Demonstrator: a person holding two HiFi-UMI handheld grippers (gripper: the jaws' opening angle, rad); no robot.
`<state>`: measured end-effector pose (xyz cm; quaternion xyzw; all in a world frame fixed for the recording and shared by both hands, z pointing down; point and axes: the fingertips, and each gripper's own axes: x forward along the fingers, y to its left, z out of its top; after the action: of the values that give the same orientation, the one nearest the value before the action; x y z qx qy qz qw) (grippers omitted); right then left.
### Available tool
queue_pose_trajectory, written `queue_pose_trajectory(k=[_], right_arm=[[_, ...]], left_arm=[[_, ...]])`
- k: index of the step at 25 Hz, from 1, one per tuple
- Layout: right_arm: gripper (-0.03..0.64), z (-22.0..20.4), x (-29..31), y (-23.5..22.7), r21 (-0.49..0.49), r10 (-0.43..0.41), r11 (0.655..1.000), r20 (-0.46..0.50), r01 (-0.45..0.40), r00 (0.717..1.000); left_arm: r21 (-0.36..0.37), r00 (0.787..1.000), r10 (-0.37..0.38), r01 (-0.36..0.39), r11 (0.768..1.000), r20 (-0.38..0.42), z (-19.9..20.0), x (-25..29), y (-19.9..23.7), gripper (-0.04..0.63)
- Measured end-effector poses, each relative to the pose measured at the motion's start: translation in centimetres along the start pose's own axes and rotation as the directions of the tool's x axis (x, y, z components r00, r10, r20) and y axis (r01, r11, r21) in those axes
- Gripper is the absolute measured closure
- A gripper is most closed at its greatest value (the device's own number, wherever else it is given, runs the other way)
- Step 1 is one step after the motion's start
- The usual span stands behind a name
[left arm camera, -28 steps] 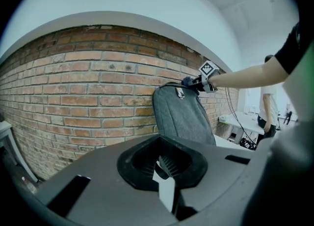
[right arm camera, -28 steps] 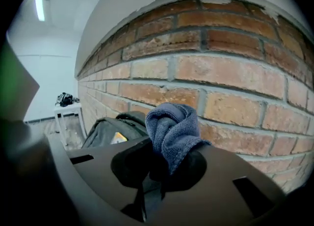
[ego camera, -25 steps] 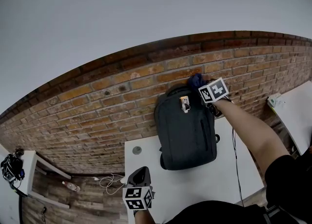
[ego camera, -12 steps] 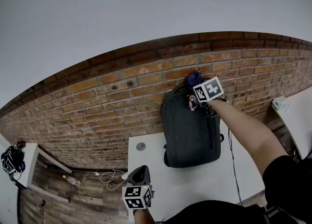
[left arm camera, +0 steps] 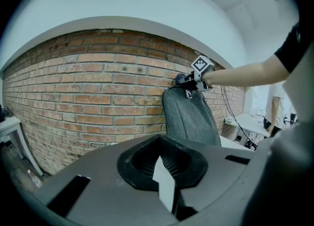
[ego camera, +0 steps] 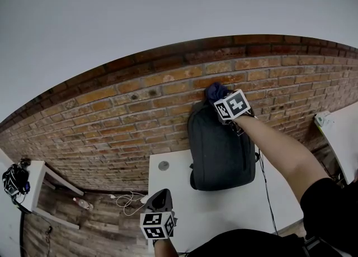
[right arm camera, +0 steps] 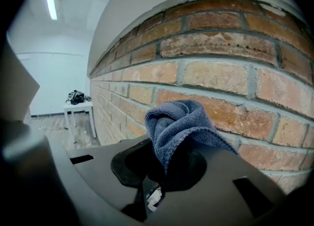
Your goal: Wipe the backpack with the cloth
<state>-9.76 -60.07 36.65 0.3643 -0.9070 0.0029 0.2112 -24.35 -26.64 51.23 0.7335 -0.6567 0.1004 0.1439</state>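
The cloth (right arm camera: 179,122), a blue-grey bunch, sat clamped between the fingers of the right gripper (ego camera: 224,102), bulging out past them toward the brick wall (right arm camera: 221,72). In the head view that bunch lay at 12 o'clock of the dark backpack (ego camera: 221,152), right at its top edge. The backpack stood upright on the white tabletop (ego camera: 168,186) with its back against the bricks.

The left gripper (left arm camera: 167,188) hung well apart from the backpack, at about 7 o'clock of it in the head view. Its fingers were together with nothing between them.

The cloth covered the right fingertips. No view showed clearly whether the cloth touched the backpack's top, the wall, or both. The marker cube (ego camera: 232,105) and the forearm (ego camera: 274,150) hid the backpack's upper right corner. The person's body cut off the tabletop's near edge.
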Motion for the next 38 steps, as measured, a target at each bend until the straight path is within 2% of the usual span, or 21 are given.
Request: queue_pose_trajectory(k=[9,14,25,38], right_arm=[[0.58,-0.1,2.2,6.9,-0.127,0.128,0.983,-0.038,-0.132,0.991],[0.58,-0.4,2.4,8.2,-0.205,0.125,0.969,-0.056,-0.134,0.99],[0.58,-1.1,0.0,2.4,-0.165,0.029,0.986,-0.048,-0.036,0.998],[0.58,-4.4,-4.9,-6.5,-0.029,-0.113,0.993,-0.046,0.112,0.992]], left_arm=[[-0.011,1.0,0.021,-0.021,1.0,0.001,-0.2,-0.5,0.6,0.606],[-0.017,1.0,0.03,-0.03,0.999,0.003,-0.3,-0.6,1.0,0.604],[0.002,1.0,-0.006,0.006,1.0,0.005,0.0,0.4,-0.3,0.605],[0.018,0.999,-0.046,0.046,0.999,-0.007,0.1,1.4,-1.3,0.605]])
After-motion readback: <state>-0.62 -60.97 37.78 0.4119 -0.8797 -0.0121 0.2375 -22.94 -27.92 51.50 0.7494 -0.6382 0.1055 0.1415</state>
